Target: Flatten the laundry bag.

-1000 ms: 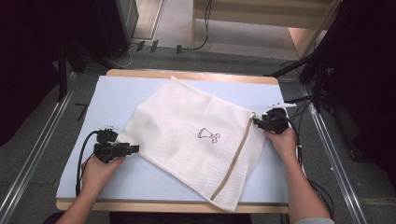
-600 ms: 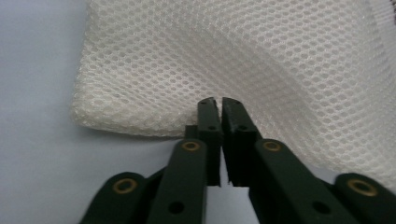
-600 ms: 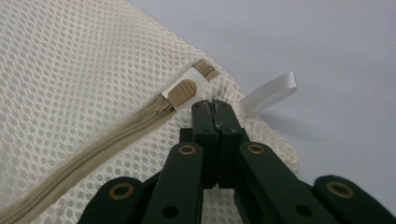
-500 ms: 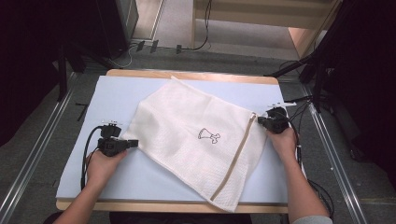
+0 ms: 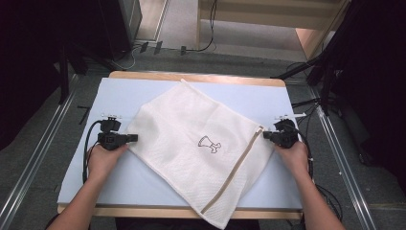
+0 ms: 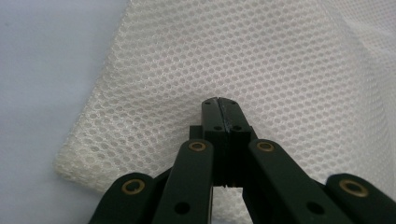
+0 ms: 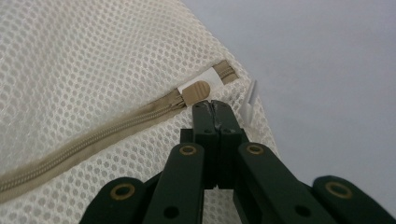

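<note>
Gripping is done: left gripper (image 5: 128, 138) pinches the white mesh zippered laundry bag (image 5: 201, 143) at nine o'clock, right gripper (image 5: 268, 135) clamps its three o'clock corner; moving it off the pale blue table mat (image 5: 129, 91) remains.

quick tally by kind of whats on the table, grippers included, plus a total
mesh laundry bag, white with a tan zipper: 1
black grippers, left gripper and right gripper, jaws closed at opposite edges of the bag: 2
light blue mat under the bag: 1
total: 4
</note>
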A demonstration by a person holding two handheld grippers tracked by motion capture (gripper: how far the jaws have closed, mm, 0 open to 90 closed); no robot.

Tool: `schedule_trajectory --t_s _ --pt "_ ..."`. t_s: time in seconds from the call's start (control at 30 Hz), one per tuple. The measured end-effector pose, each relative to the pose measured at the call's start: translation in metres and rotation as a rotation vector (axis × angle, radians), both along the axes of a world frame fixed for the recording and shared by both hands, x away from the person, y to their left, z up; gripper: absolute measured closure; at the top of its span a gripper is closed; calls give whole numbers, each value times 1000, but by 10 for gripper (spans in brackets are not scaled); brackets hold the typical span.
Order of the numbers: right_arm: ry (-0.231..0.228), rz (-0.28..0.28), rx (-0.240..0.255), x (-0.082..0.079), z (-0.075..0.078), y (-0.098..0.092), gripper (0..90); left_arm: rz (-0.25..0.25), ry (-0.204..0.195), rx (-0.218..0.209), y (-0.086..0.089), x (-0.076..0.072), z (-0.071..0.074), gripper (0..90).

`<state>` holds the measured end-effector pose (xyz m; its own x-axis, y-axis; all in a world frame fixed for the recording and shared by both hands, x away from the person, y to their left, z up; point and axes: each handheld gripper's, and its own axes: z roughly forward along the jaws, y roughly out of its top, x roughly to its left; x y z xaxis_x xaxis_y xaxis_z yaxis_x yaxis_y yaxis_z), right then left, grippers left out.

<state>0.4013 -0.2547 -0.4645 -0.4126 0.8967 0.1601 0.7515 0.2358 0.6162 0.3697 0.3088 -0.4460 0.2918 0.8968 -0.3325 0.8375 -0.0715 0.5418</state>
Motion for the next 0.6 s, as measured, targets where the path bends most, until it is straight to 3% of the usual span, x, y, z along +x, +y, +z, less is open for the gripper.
schedule_trajectory --t_s 0.03,0.3,0.37,0.5,0.6 --pt "8 15 11 -11 0 0 900 1 -13 -1 3 3 2 900" --pt "10 90 4 -43 0 11 900 8 -30 13 10 18 5 900" --pt "17 139 -2 -56 1 23 900 7 -34 32 13 23 6 900" --pt "40 228 13 -71 2 39 900 10 -36 27 17 28 5 871" --pt "15 250 -26 -76 6 44 900 13 -36 19 19 27 6 843"
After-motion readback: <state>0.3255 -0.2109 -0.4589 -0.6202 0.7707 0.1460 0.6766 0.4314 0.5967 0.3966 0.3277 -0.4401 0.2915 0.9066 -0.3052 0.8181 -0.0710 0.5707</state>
